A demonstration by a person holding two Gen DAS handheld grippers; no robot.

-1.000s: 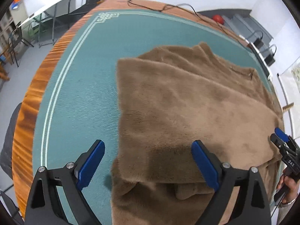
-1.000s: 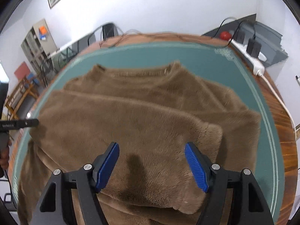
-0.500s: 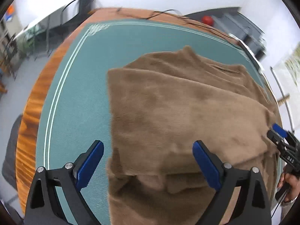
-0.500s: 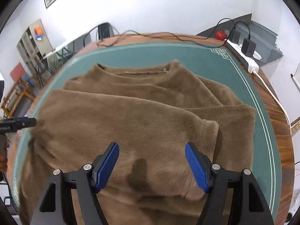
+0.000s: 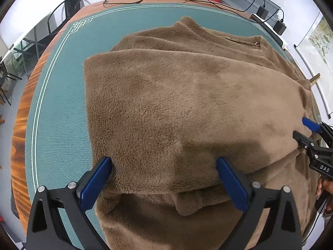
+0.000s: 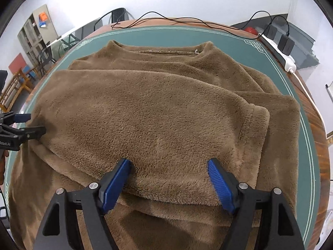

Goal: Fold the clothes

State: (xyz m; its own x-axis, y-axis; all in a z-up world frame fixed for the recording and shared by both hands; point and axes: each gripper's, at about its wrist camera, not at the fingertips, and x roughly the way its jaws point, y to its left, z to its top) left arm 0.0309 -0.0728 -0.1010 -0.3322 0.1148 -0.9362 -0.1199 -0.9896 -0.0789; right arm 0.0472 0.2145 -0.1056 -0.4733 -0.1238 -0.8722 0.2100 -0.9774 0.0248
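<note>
Tongs first, from the left wrist view: the left tongs (image 5: 163, 176) stand spread wide, their blue pads low against the near edge of a folded-over flap of the brown fleece sweater (image 5: 187, 104), one pad at the flap's left corner and the other further along the same edge. Nothing is pinched between them. That placing suits either taking up the edge or having just let it down, and the view does not settle which. The sweater lies on the green mat (image 5: 58, 104) that covers the round wooden bench (image 5: 20, 125), its neckline toward the far side. At the right edge of this view the right tongs (image 5: 306, 131) reach in at the flap's other end, again with fleece around the tips.

From the right wrist view, the right tongs (image 6: 168, 177) are likewise spread, pads resting on the flap's near edge with no cloth clamped. A sleeve seems to be laid across the body, its cuff ending near the right side, so the garment already carries at least one fold. The collar (image 6: 166, 51) faces away, flat and centred on the mat. The left tongs (image 6: 31, 123) show at the far left, at the flap's left corner; whether they touch it I cannot tell. Having both pairs along one edge would keep the thick pile level and square across its width.
</note>
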